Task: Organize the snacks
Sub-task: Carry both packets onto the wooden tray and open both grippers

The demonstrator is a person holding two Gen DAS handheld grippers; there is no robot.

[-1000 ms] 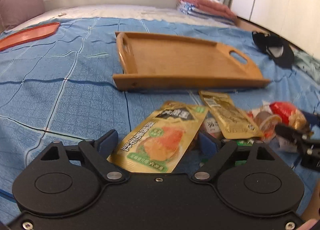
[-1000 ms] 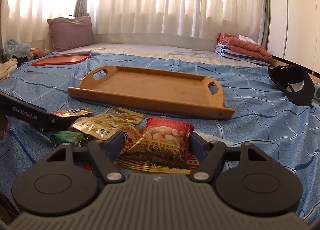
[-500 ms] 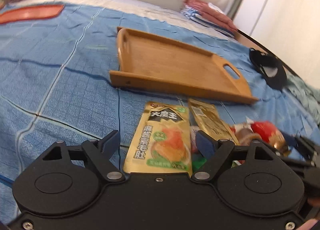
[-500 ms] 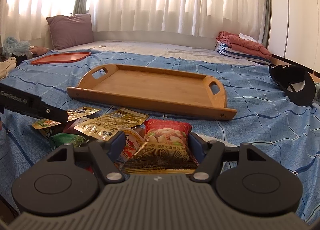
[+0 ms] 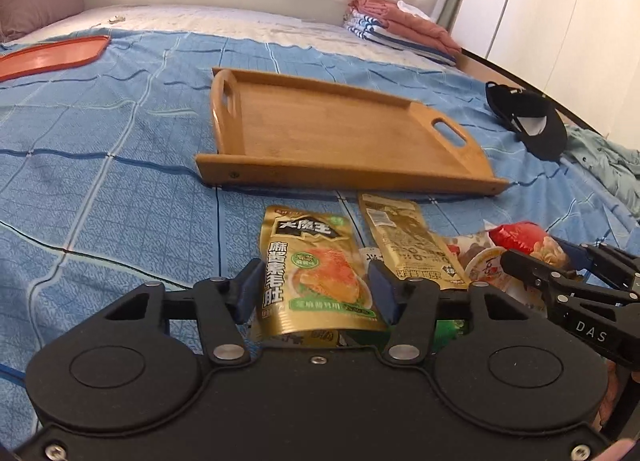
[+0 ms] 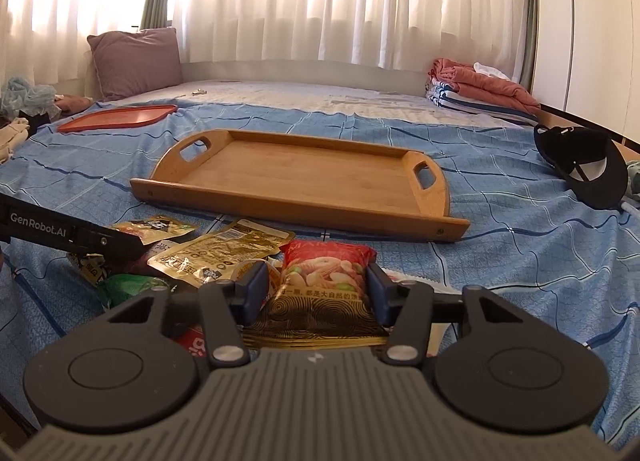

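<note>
The left gripper (image 5: 314, 287) has just been closing, and its blue pads now press both side edges of a gold snack pouch (image 5: 310, 269) printed "大魔王" and "麻酱素毛肚", with a green oval badge. The right gripper (image 6: 314, 293) has likewise just been closing and pinches a red-topped snack bag (image 6: 326, 273) picturing pale crisps and green peas, over a black-and-gold swirl band; its line of Chinese text is too small to read. Beside them on the blue quilted bedspread (image 6: 540, 261) lies a flat gold pouch (image 6: 220, 255), back label up. The wooden handled tray (image 6: 304, 173) sits just beyond the pile. The left tool's arm reads "GenRobot.AI"; the right's reads "DAS".
</note>
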